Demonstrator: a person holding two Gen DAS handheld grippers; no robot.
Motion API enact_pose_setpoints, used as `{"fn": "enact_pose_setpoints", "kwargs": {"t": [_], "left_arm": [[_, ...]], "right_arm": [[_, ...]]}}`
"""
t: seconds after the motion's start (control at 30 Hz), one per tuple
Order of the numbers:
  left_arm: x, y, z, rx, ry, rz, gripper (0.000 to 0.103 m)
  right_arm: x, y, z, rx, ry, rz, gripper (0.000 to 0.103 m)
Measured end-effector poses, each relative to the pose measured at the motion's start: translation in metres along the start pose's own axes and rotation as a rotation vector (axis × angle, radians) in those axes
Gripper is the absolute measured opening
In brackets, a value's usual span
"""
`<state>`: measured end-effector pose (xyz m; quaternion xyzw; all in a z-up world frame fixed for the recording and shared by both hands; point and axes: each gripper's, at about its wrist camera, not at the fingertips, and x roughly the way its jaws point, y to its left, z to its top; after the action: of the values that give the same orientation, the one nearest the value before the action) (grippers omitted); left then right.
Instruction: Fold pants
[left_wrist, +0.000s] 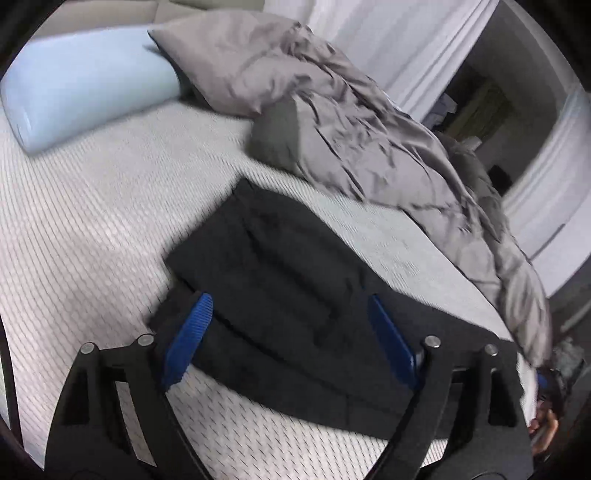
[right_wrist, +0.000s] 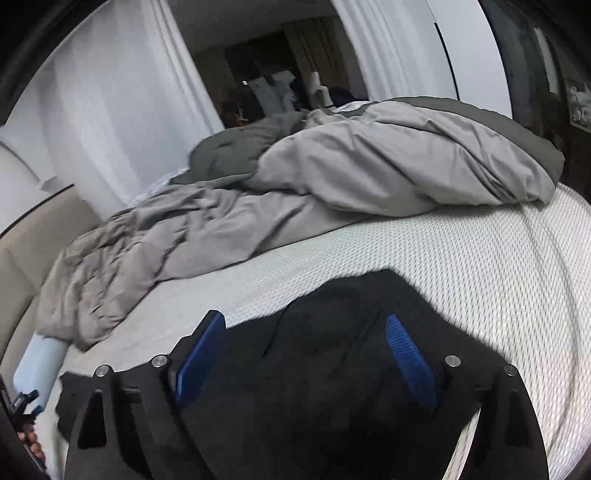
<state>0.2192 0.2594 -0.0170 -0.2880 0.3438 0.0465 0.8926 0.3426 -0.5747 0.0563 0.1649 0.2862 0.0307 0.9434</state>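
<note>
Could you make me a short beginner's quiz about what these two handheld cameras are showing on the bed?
1. True or false: the black pants lie folded flat on the white mattress.
2. The left gripper is: A) clamped on the pants, B) open above them, C) holding the blue pillow.
3. Fill in: the crumpled ____ duvet lies heaped beyond the pants.

Key: 1 true; 2 B; 3 grey. The right gripper is open too, with nothing pinched between its blue fingers.
</note>
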Motion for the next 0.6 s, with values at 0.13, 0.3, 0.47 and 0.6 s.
{"fn": "enact_pose_setpoints", "kwargs": {"t": [0.13,0.3,0.47,0.6], "left_arm": [[0.039,-0.003,-0.025,-0.026,0.100,-0.022,0.052],[0.078,0.009,-0.024,-0.117,0.148,-0.001,0.005],[0.034,0.008,-0.030,-0.078,0.056,-0.033,0.000],[0.007,0.020,-0.044,-0.046,0.064,0.036,0.000]], "right_arm": [[-0.023,0.000,-0.034,0.049,0.023,0.083,0.091],[-0.020,-0.009,-0.054,0.059,0.052,0.073,0.091],[-0.012,-0.026,-0.061,0.066,0.085,0.032,0.090],[-0.020,-0.032,-0.062,0.051,0.079,0.024,0.091]]}}
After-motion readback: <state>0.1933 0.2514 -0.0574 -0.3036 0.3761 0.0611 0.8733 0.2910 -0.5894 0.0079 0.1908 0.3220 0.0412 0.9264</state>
